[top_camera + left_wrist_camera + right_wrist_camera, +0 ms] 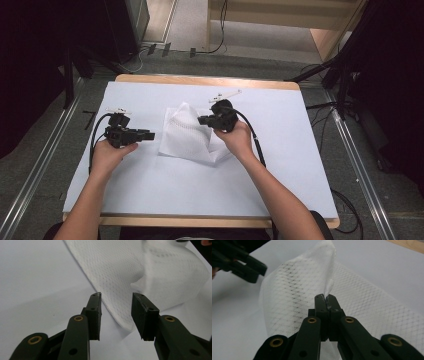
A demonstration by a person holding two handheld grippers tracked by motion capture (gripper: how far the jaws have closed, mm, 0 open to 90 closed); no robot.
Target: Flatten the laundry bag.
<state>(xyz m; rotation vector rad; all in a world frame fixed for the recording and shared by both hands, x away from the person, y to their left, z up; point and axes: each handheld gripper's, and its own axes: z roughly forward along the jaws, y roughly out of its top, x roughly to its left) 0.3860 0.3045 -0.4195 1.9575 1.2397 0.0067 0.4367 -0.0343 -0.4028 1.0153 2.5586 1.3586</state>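
A white mesh cloth (186, 134) lies in the middle of the white table cover (150, 185), partly lifted on its right side. My right gripper (201, 120) is shut on the cloth's edge; in the right gripper view the mesh cloth (294, 295) rises in a fold from the pinched jaws of the right gripper (327, 298). My left gripper (150, 135) hovers just left of the cloth, jaws half apart with nothing between them. In the left gripper view the left gripper (116, 296) points at the near edge of the mesh cloth (120, 272), a little short of it.
The table's wooden edge (210, 80) shows at the back and front. Cables (257, 142) trail from both grippers. Dark stands and floor rails (350, 150) flank the table.
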